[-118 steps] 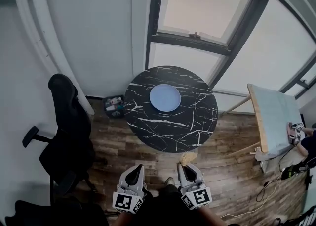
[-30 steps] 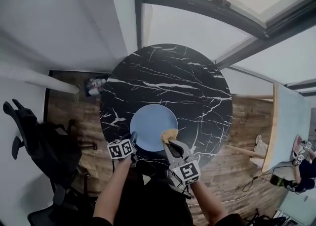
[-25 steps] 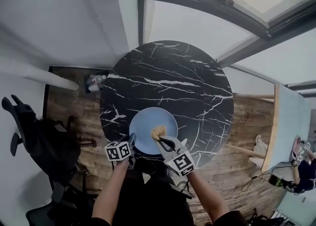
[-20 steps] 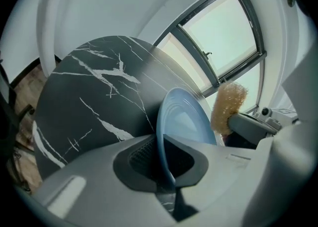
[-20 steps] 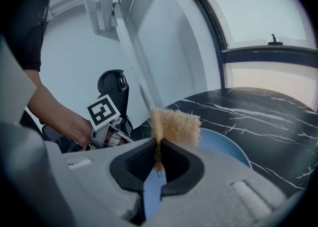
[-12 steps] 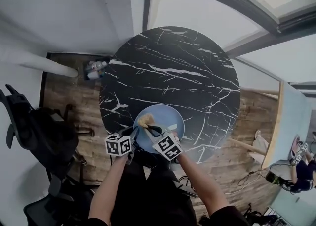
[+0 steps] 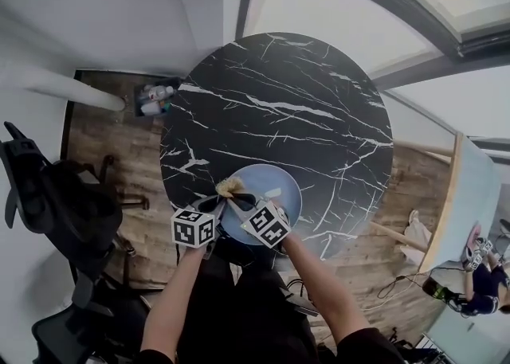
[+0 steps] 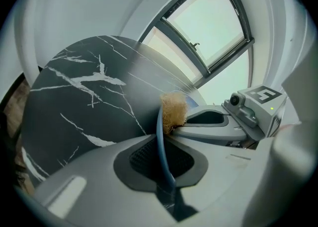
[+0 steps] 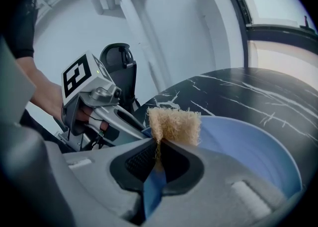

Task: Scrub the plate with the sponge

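The blue plate (image 7: 285, 205) sits on the black marble table (image 7: 279, 99), close to the edge nearest the person. The left gripper (image 7: 215, 208) is clenched on the plate's near-left rim (image 8: 160, 134) — in the left gripper view that thin rim runs edge-on between its jaws. The right gripper (image 7: 239, 197) is clamped on the tan sponge (image 7: 230, 187), which is folded and sticks out past the jaw tips. This gripper reaches over the plate from the near side, aimed up and left in the head view, and the sponge points toward the plate's left rim — just beside the left gripper's tips. The sponge's long side lies crosswise to the jaws; whether it touches the plate cannot be told
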The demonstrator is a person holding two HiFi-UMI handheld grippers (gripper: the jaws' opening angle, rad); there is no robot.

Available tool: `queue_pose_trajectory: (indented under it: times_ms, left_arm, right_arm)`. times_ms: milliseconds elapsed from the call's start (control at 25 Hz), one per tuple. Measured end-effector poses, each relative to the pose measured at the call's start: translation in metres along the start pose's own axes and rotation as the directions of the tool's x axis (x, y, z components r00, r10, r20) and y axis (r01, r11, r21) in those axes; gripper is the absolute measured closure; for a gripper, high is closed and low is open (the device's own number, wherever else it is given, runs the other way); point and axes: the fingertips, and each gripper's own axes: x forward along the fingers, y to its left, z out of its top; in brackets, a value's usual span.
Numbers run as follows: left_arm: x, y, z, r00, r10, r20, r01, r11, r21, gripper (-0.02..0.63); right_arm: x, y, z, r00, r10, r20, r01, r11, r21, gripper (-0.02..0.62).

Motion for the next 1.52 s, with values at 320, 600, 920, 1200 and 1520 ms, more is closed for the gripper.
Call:
queue_pose_trajectory:
  times_ms: [320,600,920,1200,1520]
  left_arm:
    - [0.0,0.001,0.0,1.0,-0.004,0.005,0.005,1.0,-0.027,0.588]
    - [0.0,0.002,0.0,1.0,-0.012,0.015,0.013,0.999,-0.043,0.588]
    - [-0.001,0.0,-0.003,0.999,0.0,0.036,0.002,0.998,-0.064,0.589]
    - [-0.002,0.0,-0.006,0.999,-0.001,0.052,0.006,0.995,-0.102,0.589]
    - [-0.002,0.0,-0.01,0.997,0.011,0.075,0.001,0.987,-0.158,0.589]
  right_arm:
    - [0.004,-0.006,0.0,0.997,-0.061,-0.04,0.061,0.998,-0.016,0.574]
    - [-0.005,-0.041,0.006,0.977,-0.21,-0.026,0.211,0.977,0.036,0.574]
    - [-0.036,-0.087,-0.002,0.928,-0.366,-0.066,0.37,0.925,0.083,0.574]
    - [-0.059,-0.107,-0.015,0.883,-0.452,-0.127,0.463,0.883,0.077,0.574]
    - [-0.086,-0.116,-0.04,0.842,-0.503,-0.193,0.526,0.845,0.093,0.574]
